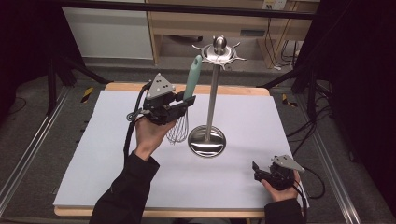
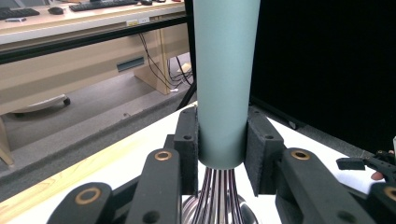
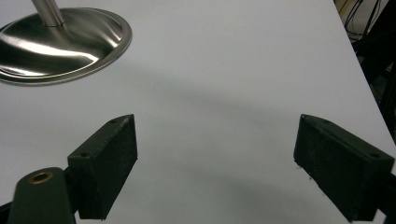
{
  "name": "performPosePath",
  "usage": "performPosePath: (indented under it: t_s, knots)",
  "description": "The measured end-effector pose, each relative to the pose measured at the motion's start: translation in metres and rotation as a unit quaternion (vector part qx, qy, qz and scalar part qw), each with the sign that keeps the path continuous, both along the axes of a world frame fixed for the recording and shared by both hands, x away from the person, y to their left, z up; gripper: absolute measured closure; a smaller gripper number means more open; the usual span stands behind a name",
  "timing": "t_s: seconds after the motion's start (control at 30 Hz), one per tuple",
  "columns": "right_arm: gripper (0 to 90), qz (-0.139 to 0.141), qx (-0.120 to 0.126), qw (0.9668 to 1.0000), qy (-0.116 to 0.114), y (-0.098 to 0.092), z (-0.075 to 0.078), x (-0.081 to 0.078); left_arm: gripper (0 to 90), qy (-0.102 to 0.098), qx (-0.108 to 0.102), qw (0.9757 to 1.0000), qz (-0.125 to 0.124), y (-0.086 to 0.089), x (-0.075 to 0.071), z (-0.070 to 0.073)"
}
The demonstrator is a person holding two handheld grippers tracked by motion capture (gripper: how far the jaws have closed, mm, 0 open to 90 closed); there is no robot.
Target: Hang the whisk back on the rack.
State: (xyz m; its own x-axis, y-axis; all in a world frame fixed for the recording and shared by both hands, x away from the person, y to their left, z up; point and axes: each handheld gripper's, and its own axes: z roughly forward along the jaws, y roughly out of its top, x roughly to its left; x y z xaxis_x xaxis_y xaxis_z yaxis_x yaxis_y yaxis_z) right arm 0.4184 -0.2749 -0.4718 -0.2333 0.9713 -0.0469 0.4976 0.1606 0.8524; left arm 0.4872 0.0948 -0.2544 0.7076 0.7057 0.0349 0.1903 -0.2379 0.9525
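A whisk with a teal handle (image 1: pixel 193 77) and a wire head (image 1: pixel 178 131) is held upright, handle up, just left of the steel utensil stand (image 1: pixel 212 93). My left gripper (image 1: pixel 180 103) is shut on the lower end of the teal handle (image 2: pixel 225 84), its two black pads pressing both sides. The wires (image 2: pixel 217 198) hang below the pads. The stand has a round base (image 1: pixel 207 141) and a hooked crown (image 1: pixel 219 52) on top. My right gripper (image 1: pixel 258 171) rests at the table's near right corner, open, with nothing between its pads (image 3: pixel 108 163).
A white board (image 1: pixel 140 186) covers the wooden table. The stand's shiny base (image 3: pixel 60 42) lies beyond my right gripper. Desks, cables and a dark curtain stand past the table's far edge.
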Motion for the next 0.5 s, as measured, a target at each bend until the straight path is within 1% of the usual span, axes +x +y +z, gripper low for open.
performPosePath:
  t_s: [0.2,0.3,0.37,0.5]
  knots:
    - [13.8,0.0,0.001,1.0,0.0,0.0,0.0,0.0,68.6,0.004,0.005,1.0,-0.001,-0.006,0.004,-0.001]
    - [13.8,0.0,0.0,1.0,0.001,0.0,0.0,0.0,68.6,0.004,0.001,1.0,-0.002,-0.008,0.005,-0.002]
    - [13.8,0.001,0.0,1.0,0.0,0.0,0.0,0.0,68.6,0.004,0.001,1.0,-0.002,-0.01,0.006,-0.003]
    - [13.8,0.001,0.001,1.0,0.0,0.0,0.0,0.0,68.6,0.008,-0.003,1.0,-0.003,-0.013,0.009,-0.005]
